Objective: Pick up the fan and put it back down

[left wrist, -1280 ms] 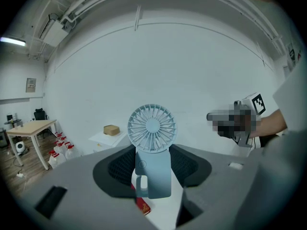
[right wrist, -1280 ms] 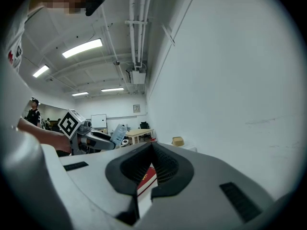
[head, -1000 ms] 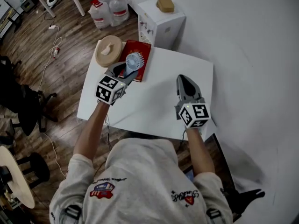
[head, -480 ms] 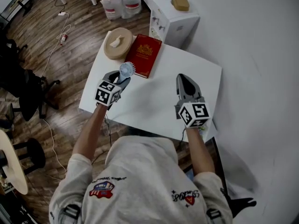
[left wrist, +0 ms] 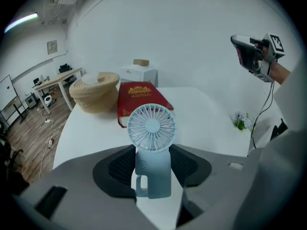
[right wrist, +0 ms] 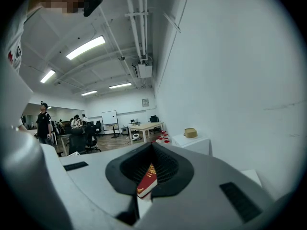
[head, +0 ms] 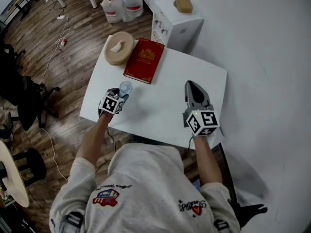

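The left tongs (left wrist: 152, 163) grip the fan (left wrist: 151, 127) by its handle, upright, near the desk's (head: 165, 98) left edge. A book (head: 144, 60) and a basket (head: 119, 47) sit just past it. The right tongs (head: 193, 88) are closed and empty.

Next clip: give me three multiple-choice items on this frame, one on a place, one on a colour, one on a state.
1. Where does the book lie?
A. On the table, beside the basket
B. Under the table
C. Inside the basket

2. What colour is the fan?
A. Red
B. Pale blue
C. Black

3. How is the left claw?
A. Open and empty
B. Shut on the fan
C. Shut on the book

Key: 1 A, the head view shows it flat on the tabletop next to the basket. 2 B, the left gripper view shows it pale blue. 3 B, its pads press the fan's handle from both sides.
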The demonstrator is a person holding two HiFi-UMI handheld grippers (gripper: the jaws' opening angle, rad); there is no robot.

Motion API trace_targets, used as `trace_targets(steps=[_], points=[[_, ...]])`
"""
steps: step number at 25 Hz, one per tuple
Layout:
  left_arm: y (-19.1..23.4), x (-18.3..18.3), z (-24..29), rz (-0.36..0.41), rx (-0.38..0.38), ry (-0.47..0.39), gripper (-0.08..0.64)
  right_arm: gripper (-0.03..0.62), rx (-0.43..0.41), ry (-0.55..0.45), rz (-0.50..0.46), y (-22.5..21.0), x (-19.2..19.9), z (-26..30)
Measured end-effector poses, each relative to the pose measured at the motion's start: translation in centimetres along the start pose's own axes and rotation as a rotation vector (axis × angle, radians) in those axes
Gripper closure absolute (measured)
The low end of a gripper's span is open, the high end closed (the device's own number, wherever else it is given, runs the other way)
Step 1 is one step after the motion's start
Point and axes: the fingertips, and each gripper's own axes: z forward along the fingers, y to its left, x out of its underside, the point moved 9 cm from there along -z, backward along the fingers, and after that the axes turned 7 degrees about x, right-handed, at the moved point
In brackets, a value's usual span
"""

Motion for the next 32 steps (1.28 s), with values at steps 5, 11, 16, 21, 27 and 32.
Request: trace_targets(steps=[5,11,16,21,27,32], points=[[0.7,2.9,1.9,-0.02,-0.001,0.107,0.347,0.591,0.039,0.0,0.001,-0.8,-0.1,-0.7],[1.2,4.2,3.0,0.018,-0.011,0.173,0.347,0.591,0.102,-0.009,0.002,-1.9,-0.5,-2.4],[0.7,2.4,2.8,0.086,-0.046,0.145,0.345,0.591,0.141,-0.01,0.011,-2.6,-0.6,-3.6],[0.1,2.7,2.8,0.065,-0.03,0.161,0.299,0.591,0.151,-0.013,0.018,-2.7,-0.6,-4.1],[-0.9,0.5,0.5,-0.004,0.062,0.075,0.264,0.591,0.14,-0.026,0.016,-2.6,-1.1,-3.9],[-0.8,-3.0,-3.2,0.009,0.077,-0.111,0.262,0.592,0.128,-0.041,0.017,-2.1,-1.5,-3.2]])
